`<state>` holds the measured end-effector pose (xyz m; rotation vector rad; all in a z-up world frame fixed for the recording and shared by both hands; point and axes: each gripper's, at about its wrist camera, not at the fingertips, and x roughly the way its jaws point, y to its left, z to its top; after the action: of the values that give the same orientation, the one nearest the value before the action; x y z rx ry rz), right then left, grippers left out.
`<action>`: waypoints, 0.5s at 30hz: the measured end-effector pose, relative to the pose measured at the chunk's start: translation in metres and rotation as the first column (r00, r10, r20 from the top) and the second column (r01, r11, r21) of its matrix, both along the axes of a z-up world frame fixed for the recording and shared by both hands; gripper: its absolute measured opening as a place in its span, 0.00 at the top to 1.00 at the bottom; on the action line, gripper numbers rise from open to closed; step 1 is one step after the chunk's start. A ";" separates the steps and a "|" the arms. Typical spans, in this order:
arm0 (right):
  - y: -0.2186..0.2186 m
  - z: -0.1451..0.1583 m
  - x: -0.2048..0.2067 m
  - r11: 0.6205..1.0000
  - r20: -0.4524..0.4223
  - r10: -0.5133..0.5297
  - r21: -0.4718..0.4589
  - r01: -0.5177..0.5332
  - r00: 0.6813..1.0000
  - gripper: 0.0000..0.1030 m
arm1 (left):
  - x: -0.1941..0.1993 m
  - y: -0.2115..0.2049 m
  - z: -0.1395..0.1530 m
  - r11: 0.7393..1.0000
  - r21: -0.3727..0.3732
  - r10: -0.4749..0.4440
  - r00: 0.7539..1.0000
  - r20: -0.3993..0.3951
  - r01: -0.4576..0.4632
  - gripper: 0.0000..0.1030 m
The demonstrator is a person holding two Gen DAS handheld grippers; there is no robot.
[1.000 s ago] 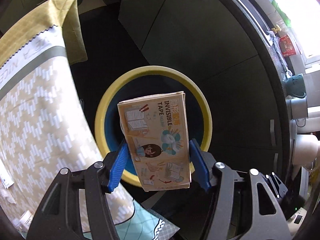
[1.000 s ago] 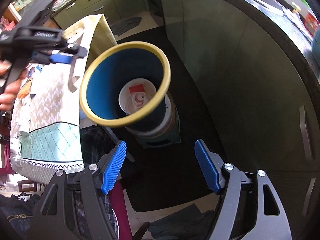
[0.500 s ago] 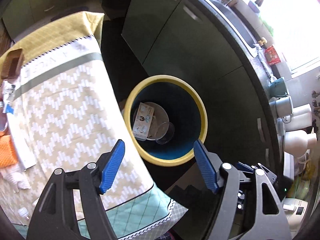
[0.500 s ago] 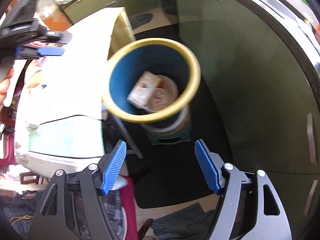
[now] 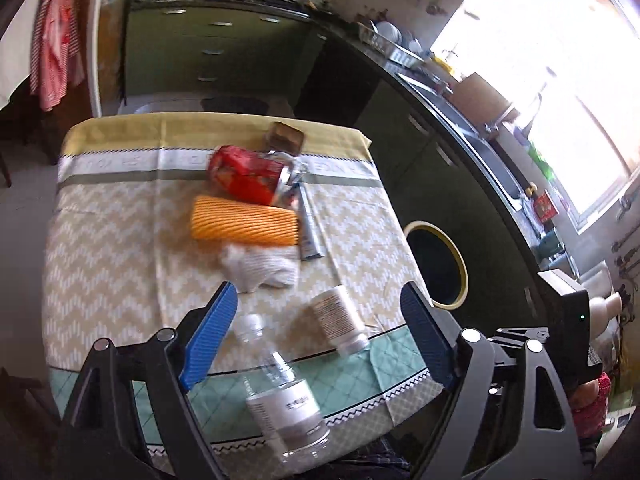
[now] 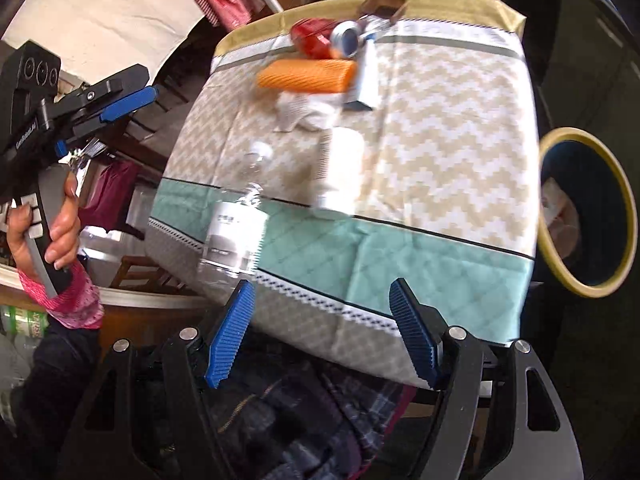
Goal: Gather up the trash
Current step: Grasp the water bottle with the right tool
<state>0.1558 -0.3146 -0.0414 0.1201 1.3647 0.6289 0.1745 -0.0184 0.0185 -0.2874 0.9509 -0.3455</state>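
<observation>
Trash lies on the patterned tablecloth (image 5: 104, 240): a red can (image 5: 244, 178), an orange ribbed roll (image 5: 244, 224), a crumpled white tissue (image 5: 260, 268), a flat tube (image 5: 310, 224), a white pill bottle (image 5: 338, 318) and a clear plastic bottle (image 5: 280, 392). The yellow-rimmed blue bin (image 5: 460, 264) stands beside the table's right edge, with dropped trash inside (image 6: 560, 216). My left gripper (image 5: 319, 294) hovers above the near end of the table, its jaws opening with nothing between them. My right gripper (image 6: 322, 286) is open and empty off the table's near corner.
A brown tin (image 5: 285, 138) sits at the table's far end. Dark green cabinets (image 5: 216, 56) and a counter with a sink (image 5: 472, 128) run along the right. A hand (image 6: 60, 216) in a pink cuff holds the left gripper's handle. Dark checked cloth (image 6: 320, 420) lies below the table.
The left gripper let go of the tape box, which fell into the bin. Both grippers then swung away from the bin and now face the table.
</observation>
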 end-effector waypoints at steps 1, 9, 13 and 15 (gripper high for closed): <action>0.019 -0.004 0.003 1.000 -0.025 0.015 0.010 -0.015 1.000 0.32 | -0.008 0.019 -0.003 0.999 -0.019 0.034 0.999 0.004 -0.034 0.21; 0.122 -0.047 0.024 0.997 -0.218 0.077 -0.013 -0.082 0.973 0.32 | -0.063 0.123 -0.049 0.965 -0.129 0.225 0.974 -0.036 -0.228 0.21; 0.151 -0.067 0.030 0.993 -0.267 0.089 -0.056 -0.107 0.960 0.29 | -0.080 0.154 -0.064 0.945 -0.139 0.295 0.955 -0.037 -0.297 0.20; 0.158 -0.078 0.034 0.991 -0.285 0.079 -0.079 -0.105 0.955 0.28 | -0.084 0.163 -0.069 0.939 -0.146 0.307 0.951 -0.042 -0.310 0.20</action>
<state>0.1896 -0.1570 -0.1190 0.0725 1.6805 0.6421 0.0902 0.1449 -0.0505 -0.5722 0.8824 -0.1253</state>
